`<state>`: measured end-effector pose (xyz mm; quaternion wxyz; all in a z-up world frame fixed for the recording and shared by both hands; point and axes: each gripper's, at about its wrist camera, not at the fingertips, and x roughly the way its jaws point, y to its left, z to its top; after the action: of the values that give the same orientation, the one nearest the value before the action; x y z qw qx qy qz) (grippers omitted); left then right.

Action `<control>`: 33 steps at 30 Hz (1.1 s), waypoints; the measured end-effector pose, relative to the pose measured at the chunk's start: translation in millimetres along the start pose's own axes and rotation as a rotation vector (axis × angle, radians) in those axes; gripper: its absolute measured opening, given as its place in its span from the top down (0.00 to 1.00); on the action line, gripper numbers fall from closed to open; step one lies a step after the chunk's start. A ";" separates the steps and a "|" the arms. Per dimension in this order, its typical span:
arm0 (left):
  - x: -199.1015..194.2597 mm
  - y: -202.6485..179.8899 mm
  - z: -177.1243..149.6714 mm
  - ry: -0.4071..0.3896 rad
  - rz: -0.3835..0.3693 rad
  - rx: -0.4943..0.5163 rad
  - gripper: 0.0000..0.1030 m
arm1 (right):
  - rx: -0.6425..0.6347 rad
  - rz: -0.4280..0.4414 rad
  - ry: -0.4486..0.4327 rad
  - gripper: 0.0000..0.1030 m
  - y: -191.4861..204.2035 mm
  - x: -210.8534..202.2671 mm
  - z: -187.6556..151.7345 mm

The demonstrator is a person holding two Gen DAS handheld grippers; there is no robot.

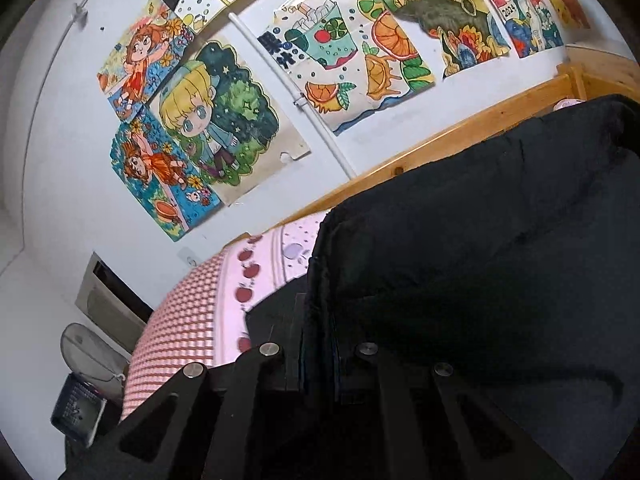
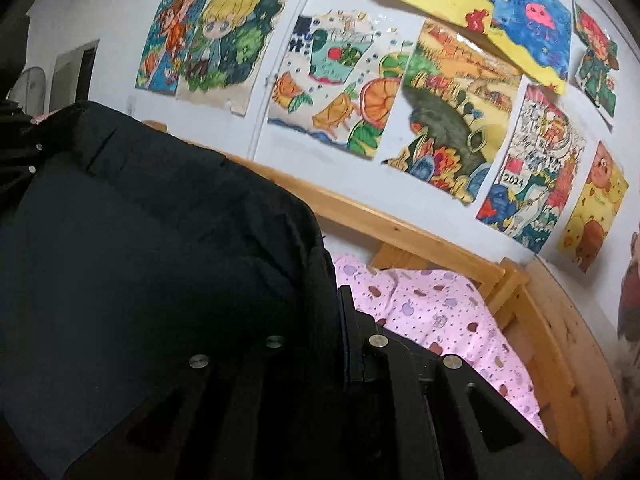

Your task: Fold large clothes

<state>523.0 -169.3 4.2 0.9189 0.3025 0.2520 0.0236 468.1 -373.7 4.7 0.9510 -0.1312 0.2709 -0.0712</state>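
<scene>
A large black garment (image 1: 480, 248) hangs stretched between my two grippers over a bed. In the left wrist view my left gripper (image 1: 318, 320) is shut on the garment's left edge, the cloth rising to the right of the jaws. In the right wrist view the same black garment (image 2: 160, 240) fills the left half. My right gripper (image 2: 340, 320) is shut on its right edge. The other gripper's black frame (image 2: 20, 148) shows at the far left of that view, at the garment's far corner.
Below lies a bed with a pink apple-print sheet (image 2: 432, 312) and a red-checked cover (image 1: 180, 320), framed by a wooden rail (image 2: 400, 224). Colourful drawings (image 1: 224, 128) hang on the white wall behind. A fan (image 1: 88, 348) and a basket (image 1: 76, 408) stand at the lower left.
</scene>
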 end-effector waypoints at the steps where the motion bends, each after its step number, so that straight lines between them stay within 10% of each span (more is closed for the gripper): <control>1: 0.7 -0.9 -1.8 -0.009 -0.003 0.000 0.90 | 0.007 0.008 0.003 0.86 -0.9 2.6 2.0; 5: -4.2 8.9 -4.4 -0.040 -0.046 -0.045 0.78 | 0.057 0.036 -0.014 0.57 -12.1 2.2 -2.9; 7: -11.3 22.0 -3.1 -0.075 -0.070 -0.110 0.28 | 0.098 0.048 -0.055 0.35 -22.1 -3.2 -3.4; 9: -24.1 35.9 -3.3 -0.134 -0.069 -0.189 0.01 | 0.122 0.049 -0.095 0.26 -29.1 -11.2 -4.3; 15: -59.1 48.7 -10.8 -0.216 -0.188 -0.269 0.01 | 0.189 0.054 -0.196 0.16 -46.2 -56.0 -13.6; 20: -75.4 37.9 -36.3 -0.170 -0.425 -0.258 0.01 | 0.169 0.397 -0.123 0.15 -46.6 -72.3 -41.3; 25: -56.6 7.1 -49.9 -0.094 -0.377 -0.132 0.01 | 0.069 0.310 0.053 0.15 -26.6 -38.2 -64.4; 33: -6.1 10.0 -35.1 -0.026 -0.389 -0.220 0.00 | 0.319 0.181 0.161 0.15 -72.5 12.9 -66.7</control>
<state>502.0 -143.3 -11.6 0.9368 0.1463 0.2898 -0.1306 438.7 -459.7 -35.4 0.9374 0.0523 0.3421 -0.0380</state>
